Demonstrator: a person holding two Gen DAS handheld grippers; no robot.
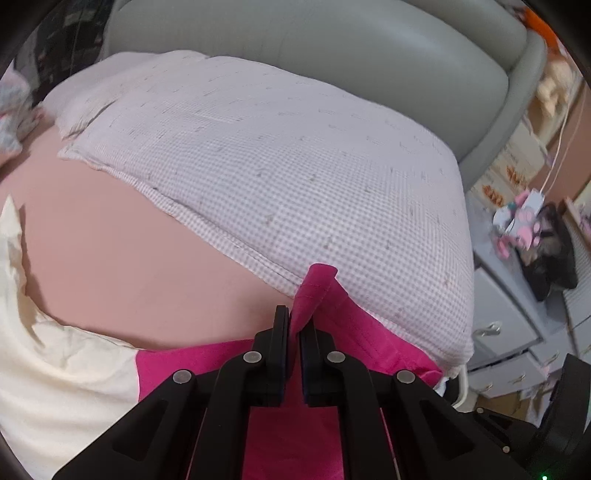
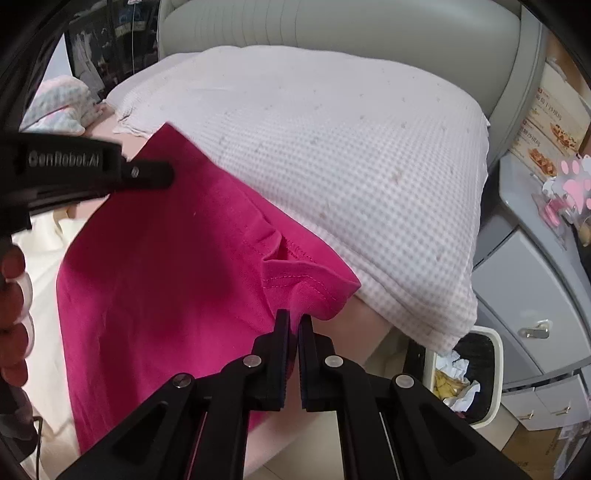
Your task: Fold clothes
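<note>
Both grippers, left and right, level, fingers clamped on the magenta garment.

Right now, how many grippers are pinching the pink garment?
2. The left gripper pinches a garment corner near the checked pillow; the right gripper pinches the stitched hem by the pillow's lower edge.

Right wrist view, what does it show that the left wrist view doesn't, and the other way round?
Only the right wrist view: a waste bin with crumpled paper, the person's hand, and the left tongs from the side on the magenta garment.
Only the left wrist view: a cream cloth on the pink sheet.
Both: the checked pillow, grey headboard, and tongs shut on magenta fabric.
</note>
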